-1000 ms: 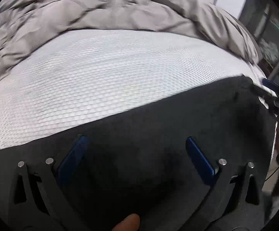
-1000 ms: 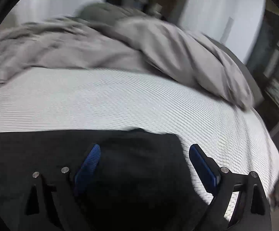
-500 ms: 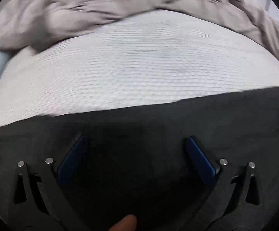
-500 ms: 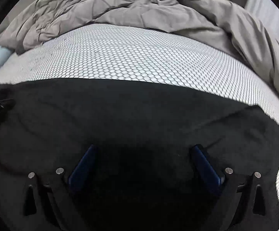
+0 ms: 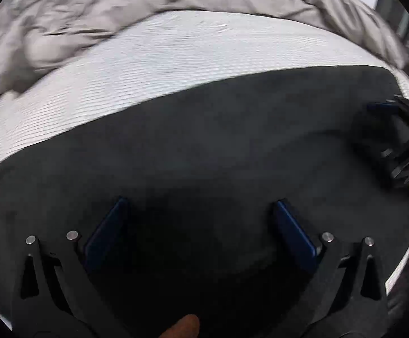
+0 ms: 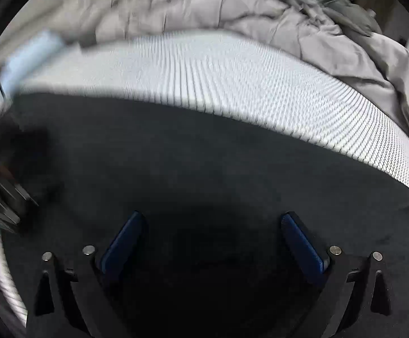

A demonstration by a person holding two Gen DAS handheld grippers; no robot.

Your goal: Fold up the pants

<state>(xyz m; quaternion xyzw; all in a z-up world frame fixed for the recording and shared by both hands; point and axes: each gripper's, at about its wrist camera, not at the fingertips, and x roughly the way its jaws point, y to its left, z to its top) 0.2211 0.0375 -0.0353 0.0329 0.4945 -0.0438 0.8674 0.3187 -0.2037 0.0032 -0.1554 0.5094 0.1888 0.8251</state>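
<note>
Dark pants [image 5: 218, 140] lie spread flat on a white textured mattress [image 5: 176, 56], filling the lower half of both views [image 6: 204, 169]. My left gripper [image 5: 198, 211] hovers just over the fabric, open, blue pads wide apart with nothing between them. My right gripper [image 6: 212, 225] is likewise open over the pants. In the left wrist view the right gripper [image 5: 396, 129] shows at the right edge above the cloth. In the right wrist view the left gripper [image 6: 4, 186] shows blurred at the left edge.
A rumpled grey duvet [image 5: 119, 14] is heaped along the far side of the mattress [image 6: 232, 70] and reaches down its right side [image 6: 387, 64]. A pale blue item [image 6: 26, 59] lies blurred at the far left. A fingertip [image 5: 184, 328] shows at the bottom.
Both views have swung across the bed. The left camera has turned right, bringing the right gripper into view; the right camera has turned left. Both grippers stay open over the pants.
</note>
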